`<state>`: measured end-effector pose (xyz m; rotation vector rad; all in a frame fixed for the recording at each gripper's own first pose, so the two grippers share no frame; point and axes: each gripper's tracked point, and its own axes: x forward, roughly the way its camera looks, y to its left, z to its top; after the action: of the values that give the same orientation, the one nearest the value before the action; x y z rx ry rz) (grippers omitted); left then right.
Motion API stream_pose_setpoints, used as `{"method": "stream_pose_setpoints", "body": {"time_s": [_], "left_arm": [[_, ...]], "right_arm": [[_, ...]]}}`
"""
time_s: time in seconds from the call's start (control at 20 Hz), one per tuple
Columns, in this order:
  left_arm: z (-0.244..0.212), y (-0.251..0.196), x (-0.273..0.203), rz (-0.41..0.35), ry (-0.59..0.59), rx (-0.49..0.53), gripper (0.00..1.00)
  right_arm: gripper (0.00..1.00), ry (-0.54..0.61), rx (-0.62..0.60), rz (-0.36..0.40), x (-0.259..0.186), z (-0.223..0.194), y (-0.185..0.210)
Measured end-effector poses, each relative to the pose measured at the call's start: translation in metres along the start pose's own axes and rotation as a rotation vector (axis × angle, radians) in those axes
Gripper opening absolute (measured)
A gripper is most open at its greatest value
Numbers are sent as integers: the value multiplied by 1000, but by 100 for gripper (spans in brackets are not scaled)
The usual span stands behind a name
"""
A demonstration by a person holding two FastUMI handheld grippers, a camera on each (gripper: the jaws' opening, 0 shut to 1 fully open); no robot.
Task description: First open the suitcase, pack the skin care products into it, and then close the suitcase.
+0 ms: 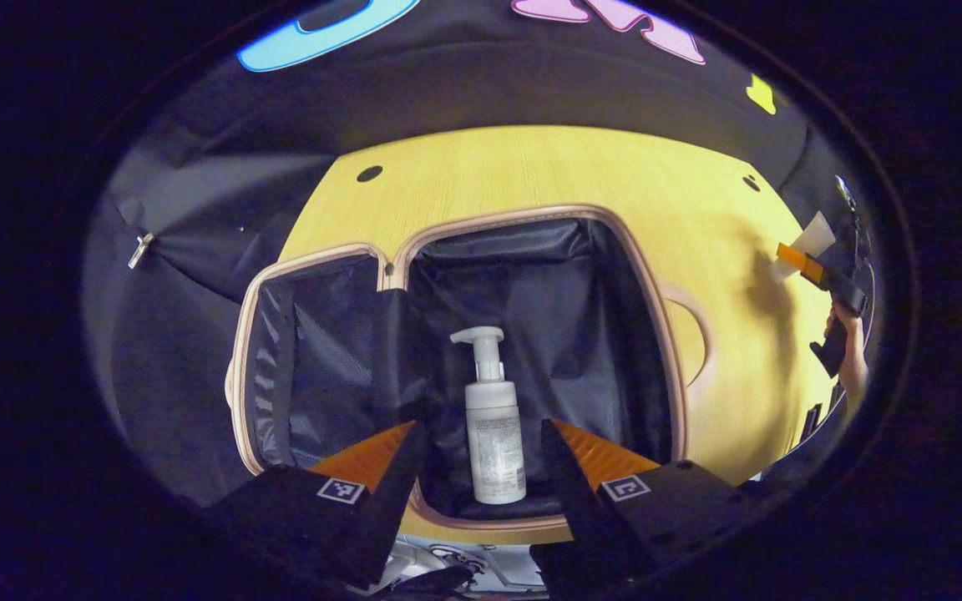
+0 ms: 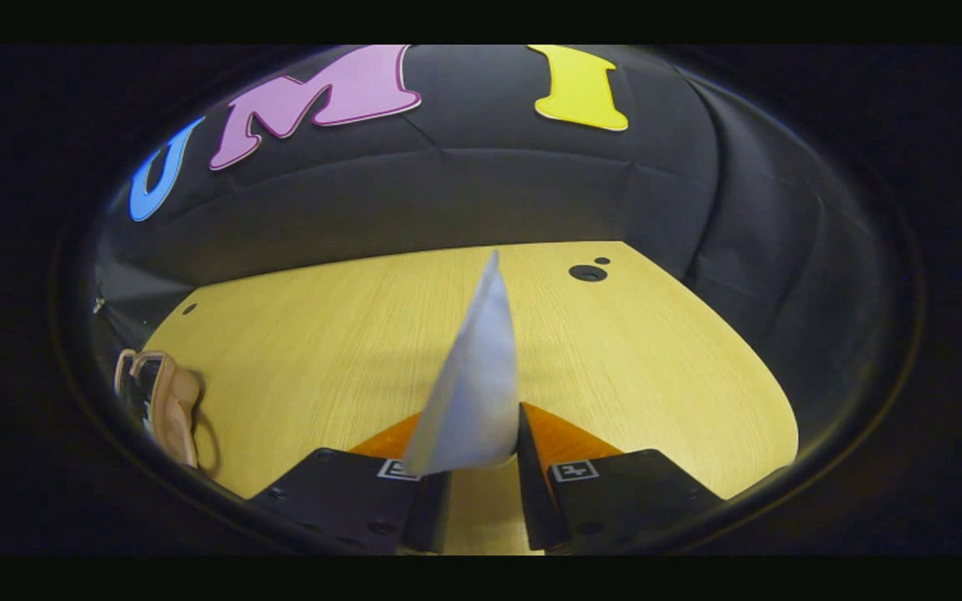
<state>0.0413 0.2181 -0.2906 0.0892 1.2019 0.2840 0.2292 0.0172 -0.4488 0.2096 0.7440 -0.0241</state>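
Observation:
The suitcase (image 1: 456, 250) lies open on the wooden table (image 1: 531, 167), its two halves lined with dark cloth inside a pinkish rim. A white pump bottle (image 1: 493, 426) rests in the larger half, pump end pointing away from me. My left gripper (image 1: 481, 434) hangs open over it, one finger on each side with a gap to the bottle. My right gripper (image 2: 473, 426) is shut on a white tube (image 2: 473, 376), held above the table. In the left gripper view that gripper (image 1: 819, 271) and the tube (image 1: 811, 238) are at the far right, in a hand.
In the right gripper view the suitcase's edge and handle (image 2: 164, 401) sit at the far left, with bare tabletop (image 2: 322, 351) between. Round cable holes (image 2: 587, 272) mark the table's back corners. Black booth cloth surrounds the table.

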Motion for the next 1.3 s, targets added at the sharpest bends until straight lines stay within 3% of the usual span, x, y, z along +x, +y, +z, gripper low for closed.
{"method": "stream_pose_setpoints", "body": {"time_s": [0.15, 0.25, 0.45, 0.55, 0.6, 0.85, 0.9, 1.1, 1.3], "left_arm": [[10, 6, -13, -24, -78, -31, 87], [10, 12, -23, -41, -118, -41, 87], [1, 27, -42, -64, -158, -102, 88], [-3, 39, -52, -83, -188, -147, 87], [-7, 48, -58, -83, -202, -157, 87], [-33, 109, -71, -54, -243, -221, 87], [-41, 120, -72, -54, -244, -256, 86], [-70, 166, -68, -86, -242, -429, 87], [-93, 215, -63, -49, -241, -489, 87]], "right_arm": [[43, -3, 3, 53, -21, 9, 18], [42, 18, 34, 132, -44, 13, 48], [42, 126, 75, 365, -99, 4, 149], [33, 179, 79, 470, -124, -2, 202], [36, 213, 73, 519, -136, -7, 226], [36, 381, -46, 702, -192, -52, 340], [43, 423, -81, 707, -197, -70, 351], [44, 616, -172, 640, -188, -139, 382], [43, 736, -169, 538, -172, -177, 391]]}}
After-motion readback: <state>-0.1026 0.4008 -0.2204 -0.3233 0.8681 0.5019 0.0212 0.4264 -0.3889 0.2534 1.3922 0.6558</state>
